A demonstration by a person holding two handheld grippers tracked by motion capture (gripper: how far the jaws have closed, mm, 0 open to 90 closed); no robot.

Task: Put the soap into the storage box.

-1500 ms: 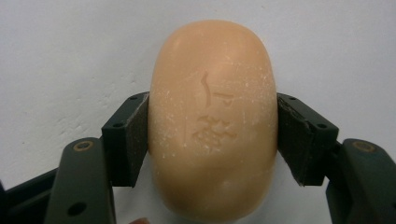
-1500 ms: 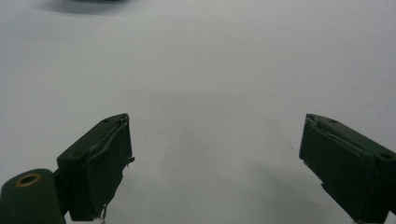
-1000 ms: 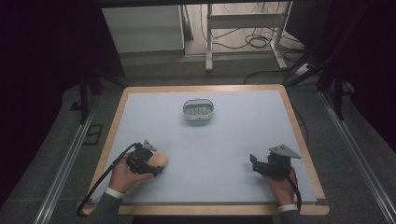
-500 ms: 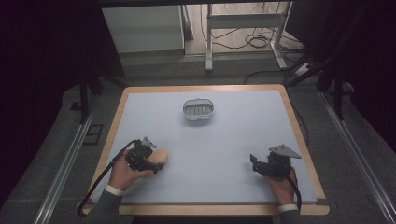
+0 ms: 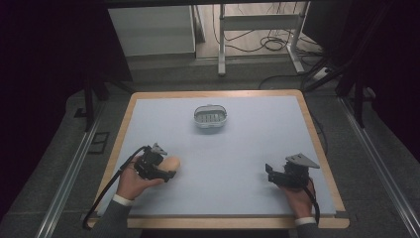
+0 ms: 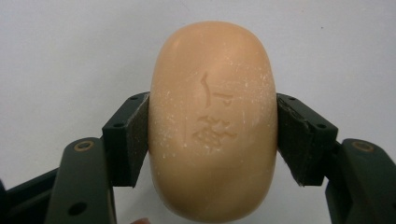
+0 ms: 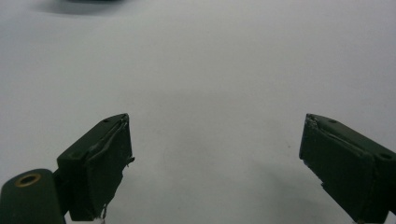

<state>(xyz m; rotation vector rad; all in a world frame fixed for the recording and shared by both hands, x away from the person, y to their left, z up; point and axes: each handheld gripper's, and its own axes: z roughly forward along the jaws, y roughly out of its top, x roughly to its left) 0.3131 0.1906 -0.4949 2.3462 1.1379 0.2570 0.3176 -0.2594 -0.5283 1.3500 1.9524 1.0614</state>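
A peach-coloured oval bar of soap [image 6: 212,121] with stamped marks on its top is clamped between both pads of my left gripper [image 6: 212,135]. In the high view that left gripper [image 5: 167,168] sits at the table's front left, the soap [image 5: 171,162] sticking out to the right of it. My right gripper [image 5: 269,173] rests at the front right, pointing left. In the right gripper view its jaws [image 7: 215,163] stand wide apart over bare table, nothing between them. A small grey oval soap dish [image 5: 210,116] with a slotted floor stands at the middle back.
The table has a pale blue top [image 5: 237,148] and a wooden rim [image 5: 317,144]. Metal rails [image 5: 64,183] run along both sides on the floor. A white cabinet [image 5: 153,29] and a frame with cables [image 5: 257,25] stand beyond the far edge.
My left gripper with the soap has shifted slightly to the right and a little away from the front edge. The right gripper has stayed where it was.
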